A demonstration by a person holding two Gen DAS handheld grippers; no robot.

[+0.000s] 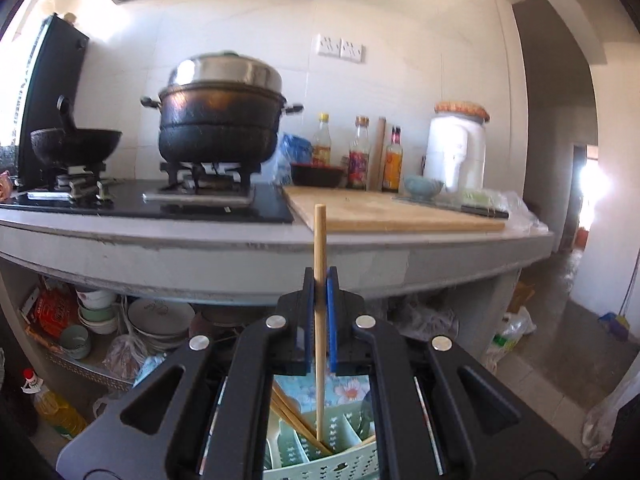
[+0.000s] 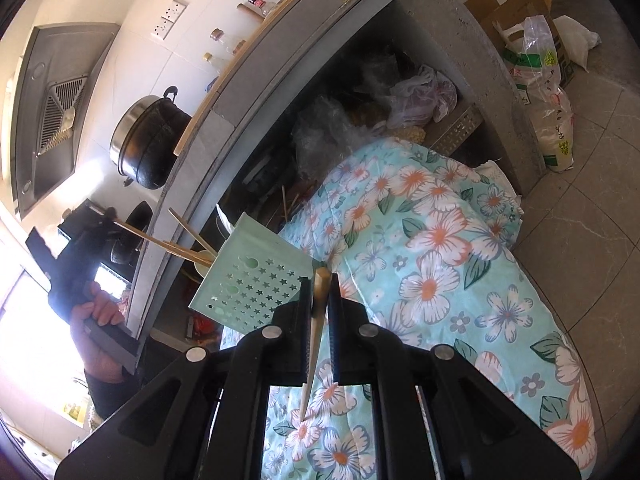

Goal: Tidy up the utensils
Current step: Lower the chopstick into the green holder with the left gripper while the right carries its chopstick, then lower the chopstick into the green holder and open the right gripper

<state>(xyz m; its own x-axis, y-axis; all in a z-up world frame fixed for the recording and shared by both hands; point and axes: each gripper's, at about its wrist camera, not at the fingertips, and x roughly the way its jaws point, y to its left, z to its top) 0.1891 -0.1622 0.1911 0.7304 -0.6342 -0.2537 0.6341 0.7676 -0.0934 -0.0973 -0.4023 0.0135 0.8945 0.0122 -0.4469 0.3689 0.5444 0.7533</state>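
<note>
left claw point(image 1: 320, 280) is clenching a single bamboo chopstick point(image 1: 319, 240) between its blue pads point(image 1: 331, 304); the stick is standing nearly upright, its top end rising in front of the desk point(image 1: 200, 248) edge, its lower end reaching down into the pale green utensil caddy point(image 1: 320, 452) below the claw. other chopsticks point(image 1: 292, 416) are already leaning inside one of the caddy's compartments; which compartment the held stick is entering, cannot tell.

right claw point(image 2: 319, 280) is gripping a second wooden chopstick point(image 2: 316, 320), jaws pinched narrow on it, the stick running slantwise through the pads with its thin end hanging over the floral cloth point(image 2: 440, 260). in the right wrist view the green caddy point(image 2: 256, 280), with star-shaped cutouts, is sitting on the cloth just beside the claw tip, several chopsticks point(image 2: 180, 244) sticking out of it toward the desk. a hand point(image 2: 96, 312) holding the other gripper's handle is showing at far left.

on the desk: a steamer pot point(image 1: 220, 120), a wok point(image 1: 76, 144), a wooden cutting board point(image 1: 392, 212), sauce bottles point(image 1: 360, 152).
</note>
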